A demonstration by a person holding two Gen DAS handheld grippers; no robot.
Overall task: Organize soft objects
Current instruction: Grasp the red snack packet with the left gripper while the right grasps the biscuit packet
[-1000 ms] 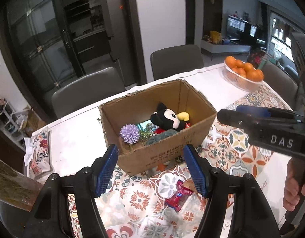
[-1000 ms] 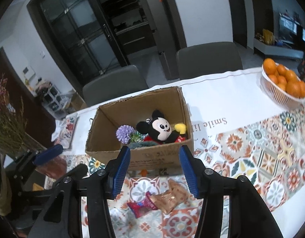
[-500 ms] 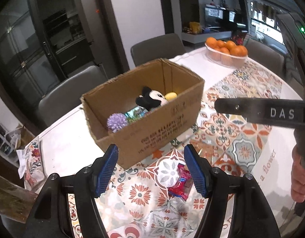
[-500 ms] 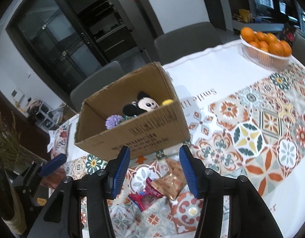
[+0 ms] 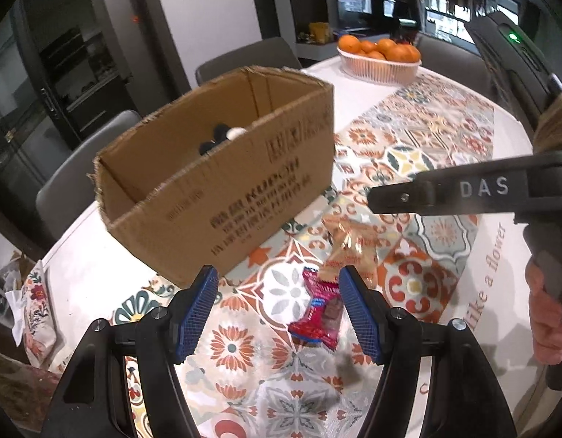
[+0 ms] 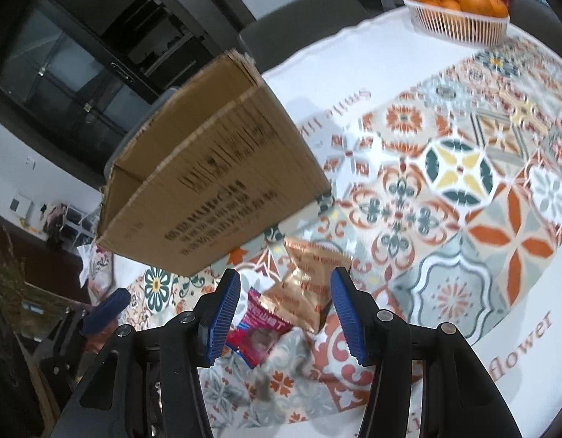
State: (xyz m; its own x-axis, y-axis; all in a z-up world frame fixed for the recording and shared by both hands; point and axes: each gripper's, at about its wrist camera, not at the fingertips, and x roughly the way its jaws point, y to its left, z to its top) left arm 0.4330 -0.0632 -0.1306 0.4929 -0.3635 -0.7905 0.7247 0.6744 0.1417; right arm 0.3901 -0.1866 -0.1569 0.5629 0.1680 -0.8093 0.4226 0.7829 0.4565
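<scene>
Snack packets (image 5: pixel 319 308) lie on patterned tablecloth (image 5: pixel 419 138).

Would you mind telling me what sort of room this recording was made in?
Most likely a home dining area: a table under a patterned tablecloth, upholstered dining chairs around it, and a basket of oranges on top. A cardboard box stands on the table.

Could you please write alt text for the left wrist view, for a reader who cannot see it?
The open left claw hovers over a red snack packet and a gold one on a patterned tablecloth, in front of a cardboard box. The right claw's arm reaches in from the right, and a basket of oranges sits behind.
</scene>
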